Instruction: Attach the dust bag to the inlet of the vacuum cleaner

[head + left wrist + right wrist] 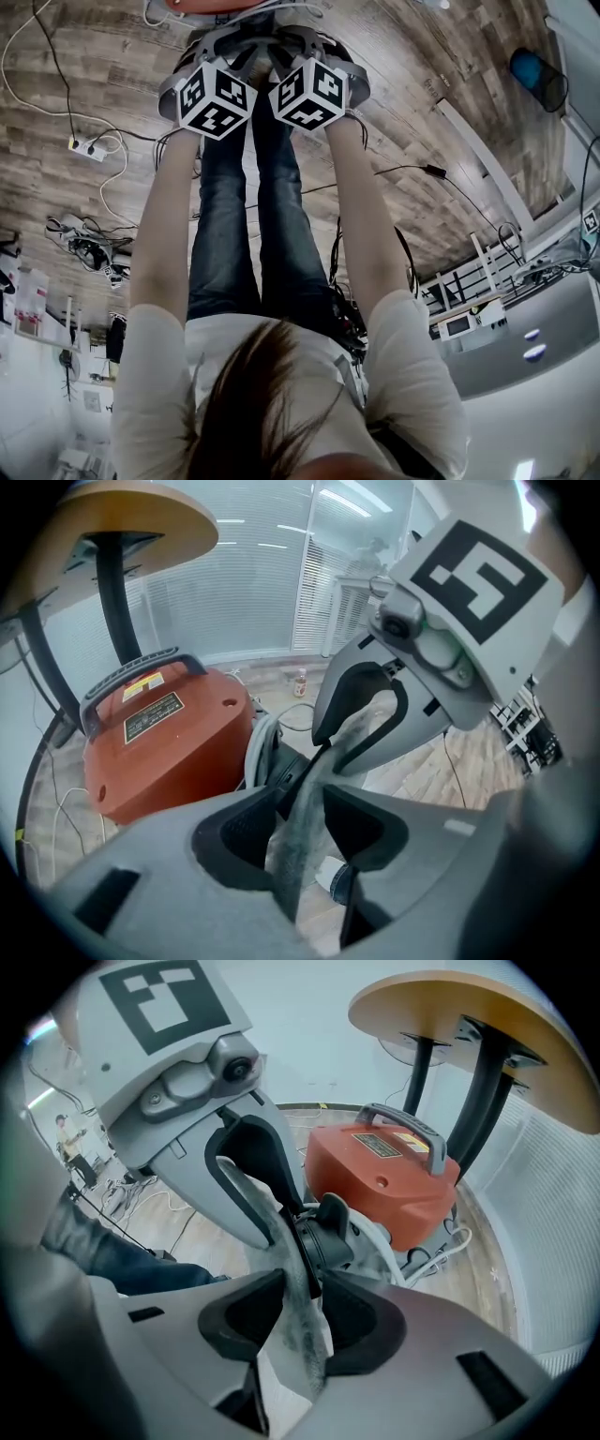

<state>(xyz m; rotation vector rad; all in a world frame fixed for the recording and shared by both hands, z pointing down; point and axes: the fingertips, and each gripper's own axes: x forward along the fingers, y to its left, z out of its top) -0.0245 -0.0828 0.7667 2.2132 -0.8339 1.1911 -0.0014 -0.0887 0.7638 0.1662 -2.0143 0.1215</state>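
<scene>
at the far left the orange-red plastic vacuum cleaner drum point(159, 752) sits on the floor under a round wooden tabletop point(131, 517). just right of the drum, its black round inlet point(281, 769) faces the two tools. the grey felt-like cloth dust bag point(292, 878) hangs right at that inlet and runs up between both sets of jaws. the left gripper point(298, 808) has its jaws apart, and the cloth stands between the pads without looking squeezed. further right, the right gripper point(302, 1296) is much the same, with its jaws parted and a fold of bag between them that they do not clamp. cloth and jaws hide whether the bag's mouth already sits on the inlet.

the bag looks light, soft and limp, so it should sag and fold wherever it isn't held. it seems more likely to snag than to break. i'd take it at opposite edges of its mouth, close to the inlet, to keep the opening stretched.
</scene>
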